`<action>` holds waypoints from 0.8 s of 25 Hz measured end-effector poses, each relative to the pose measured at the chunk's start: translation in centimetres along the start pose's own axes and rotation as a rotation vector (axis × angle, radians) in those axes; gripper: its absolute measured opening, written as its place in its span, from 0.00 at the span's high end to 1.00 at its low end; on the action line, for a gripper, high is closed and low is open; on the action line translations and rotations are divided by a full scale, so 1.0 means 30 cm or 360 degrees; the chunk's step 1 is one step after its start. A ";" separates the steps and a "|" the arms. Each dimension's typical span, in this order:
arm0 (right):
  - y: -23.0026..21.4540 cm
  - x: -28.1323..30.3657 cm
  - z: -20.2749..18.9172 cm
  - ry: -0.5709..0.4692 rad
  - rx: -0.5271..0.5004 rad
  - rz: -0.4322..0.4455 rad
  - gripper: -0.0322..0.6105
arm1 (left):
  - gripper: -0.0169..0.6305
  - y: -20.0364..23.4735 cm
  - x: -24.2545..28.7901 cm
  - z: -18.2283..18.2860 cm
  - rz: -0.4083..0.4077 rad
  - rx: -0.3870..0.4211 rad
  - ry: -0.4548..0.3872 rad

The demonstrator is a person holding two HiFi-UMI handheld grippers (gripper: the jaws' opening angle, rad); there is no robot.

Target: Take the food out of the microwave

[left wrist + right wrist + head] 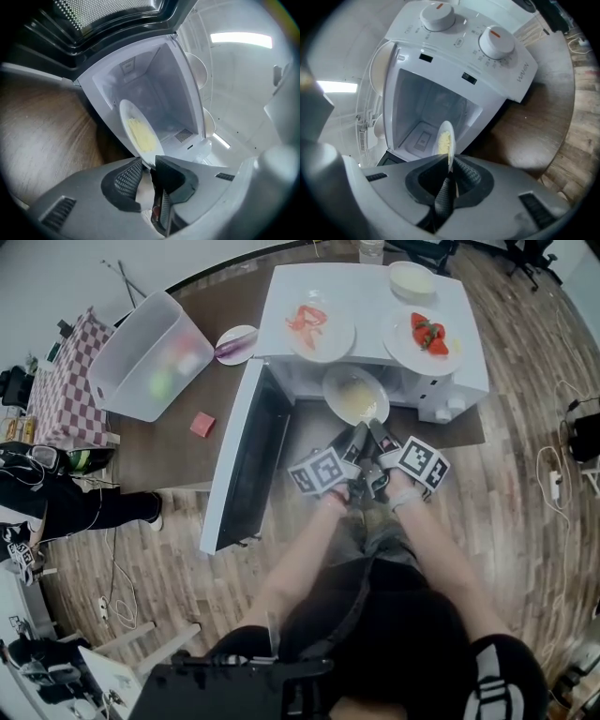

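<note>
A white microwave (281, 296) stands on a low brown table (178, 451) over a wood-plank floor (506, 493). Its door (239, 465) hangs open to the left of the microwave in the head view. Left of the microwave sit a clear plastic bin (141, 357), a small pink block (202, 424) and, further left, a checked cloth (61, 381). On top of the microwave are a plate of orange food (337, 343), a plate of red food (398, 334) and a pale bowl (412, 279).

The plate (354, 395) with yellow food lies roughly level, face up, at the mouth of the microwave, its near rim out past the opening. It is round, so it has no long axis of its own. The yellow food (140, 133) forms a longish patch running from the near rim back toward the inside of the microwave.

The left gripper (359, 432) has its jaws part closed and clamped on the near rim of the plate. The right gripper (378, 427), just beside it, has its jaws nearly together, pinching the same rim edge-on.

Two dials (496, 40) with orange marks sit on the microwave's control panel. Grey lettering beside them, and small print near the dials, is too warped to read with certainty.
</note>
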State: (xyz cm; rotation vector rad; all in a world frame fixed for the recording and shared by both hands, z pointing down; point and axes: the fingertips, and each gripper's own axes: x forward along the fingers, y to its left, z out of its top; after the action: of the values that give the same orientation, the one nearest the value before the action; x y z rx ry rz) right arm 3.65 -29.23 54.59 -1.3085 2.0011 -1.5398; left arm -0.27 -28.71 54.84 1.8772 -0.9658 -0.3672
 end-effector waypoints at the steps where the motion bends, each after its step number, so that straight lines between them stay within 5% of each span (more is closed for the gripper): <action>1: 0.001 -0.001 0.001 -0.0001 0.0011 0.0005 0.90 | 0.82 0.004 0.001 -0.003 0.0001 -0.0017 0.0004; 15: 0.007 -0.022 0.032 -0.0022 0.0133 0.0059 0.92 | 0.74 0.010 0.028 0.012 0.0010 -0.0063 -0.0032; 20: 0.006 -0.032 0.009 0.0006 0.0127 0.0059 0.92 | 0.80 0.023 0.042 0.044 0.0026 -0.0122 -0.0079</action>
State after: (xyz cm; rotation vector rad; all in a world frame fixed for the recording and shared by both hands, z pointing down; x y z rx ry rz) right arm 4.26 -28.64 54.06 -1.2318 1.9340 -1.5890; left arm -0.59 -30.64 54.98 1.7972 -0.9856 -0.4369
